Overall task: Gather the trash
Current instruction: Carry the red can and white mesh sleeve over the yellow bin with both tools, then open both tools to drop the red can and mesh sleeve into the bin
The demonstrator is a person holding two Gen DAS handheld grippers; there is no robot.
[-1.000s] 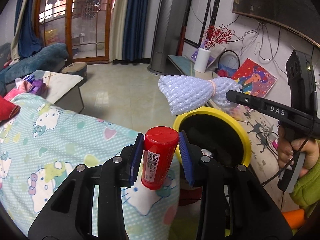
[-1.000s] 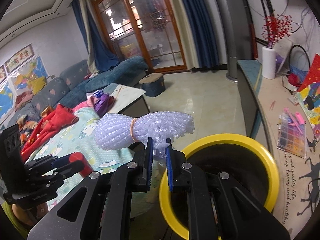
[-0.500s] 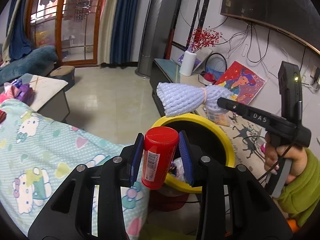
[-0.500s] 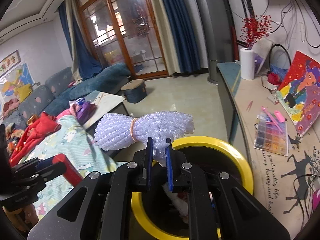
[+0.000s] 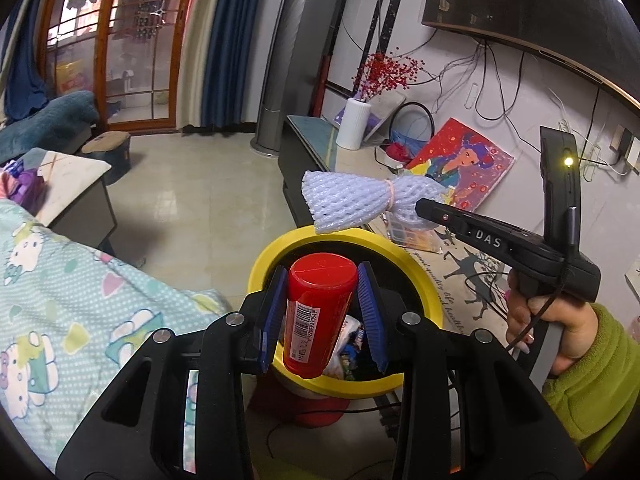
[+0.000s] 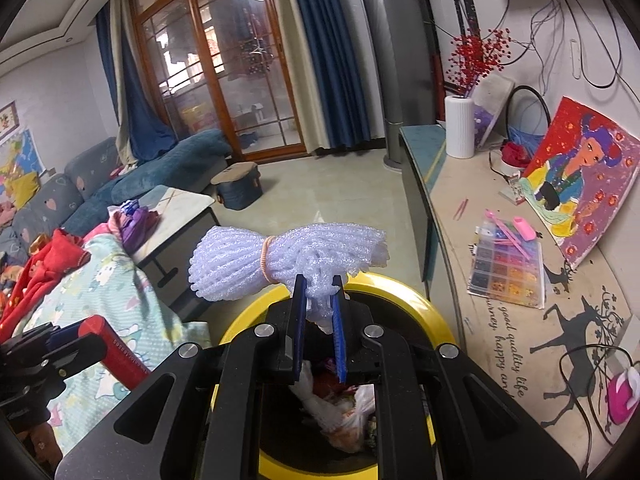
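Note:
My left gripper (image 5: 322,300) is shut on a red cylindrical bottle (image 5: 318,312) with a barcode label, held over the near left part of a bin with a yellow rim (image 5: 424,276). My right gripper (image 6: 318,312) is shut on a pale blue foam net bundle (image 6: 280,260) tied with a rubber band, held above the bin's far rim (image 6: 404,288). The bundle also shows in the left wrist view (image 5: 360,200). The bin holds plastic bags and wrappers (image 6: 340,400). The red bottle also shows in the right wrist view (image 6: 116,352).
A bed with a cartoon-cat cover (image 5: 60,300) lies left of the bin. A low cabinet (image 6: 520,320) on the right carries a bead box (image 6: 508,268), a painting (image 6: 580,176) and a white vase (image 6: 460,126). A small table (image 6: 176,212) stands behind on tiled floor.
Both grippers have moved closer over the bin with their loads still held. The bin has shifted under the red bottle, and its contents now show below the right gripper.

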